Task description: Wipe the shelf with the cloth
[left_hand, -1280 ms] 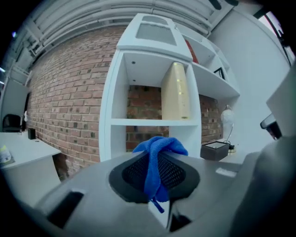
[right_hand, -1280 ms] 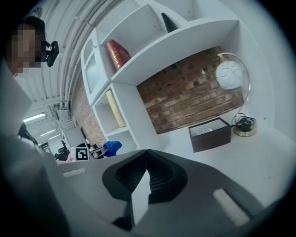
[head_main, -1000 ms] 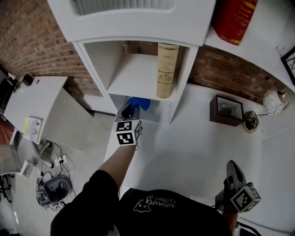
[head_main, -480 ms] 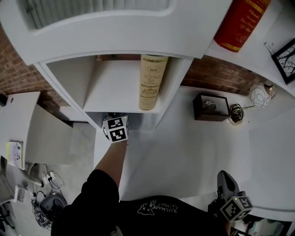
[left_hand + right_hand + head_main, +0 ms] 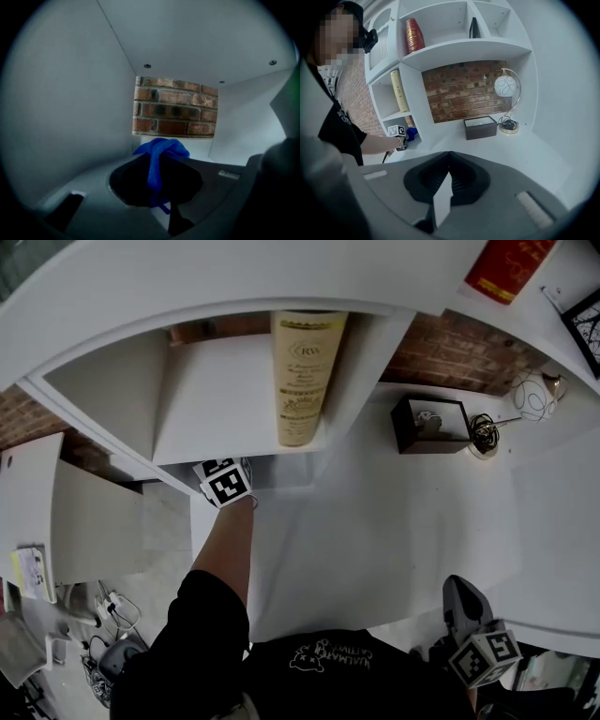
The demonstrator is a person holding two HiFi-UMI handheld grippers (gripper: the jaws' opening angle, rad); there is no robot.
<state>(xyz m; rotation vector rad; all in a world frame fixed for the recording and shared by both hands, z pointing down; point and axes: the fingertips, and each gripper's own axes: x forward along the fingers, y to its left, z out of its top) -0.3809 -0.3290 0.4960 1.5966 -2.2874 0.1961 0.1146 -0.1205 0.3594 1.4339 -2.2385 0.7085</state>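
Note:
My left gripper (image 5: 157,158) is shut on a blue cloth (image 5: 161,149), which bunches up past the jaw tips. It is inside the low compartment of the white shelf unit (image 5: 70,108), facing the brick back wall (image 5: 174,107). In the head view only its marker cube (image 5: 225,484) shows, under the shelf board (image 5: 220,399); the jaws and cloth are hidden there. The right gripper view shows the cloth (image 5: 411,132) at the compartment's mouth. My right gripper (image 5: 449,154) is shut on nothing, held low at the right (image 5: 461,594), far from the shelf.
A tall cream book (image 5: 302,371) stands on the board above the left gripper. On the white counter (image 5: 375,521) to the right are a dark box (image 5: 427,425), a coiled cable (image 5: 484,435) and a round lamp (image 5: 531,396). A red book (image 5: 413,33) stands higher up.
My left gripper has pushed forward under the shelf board into the low compartment, so the blue cloth is now hidden from the head view. The right gripper stays low at the right.

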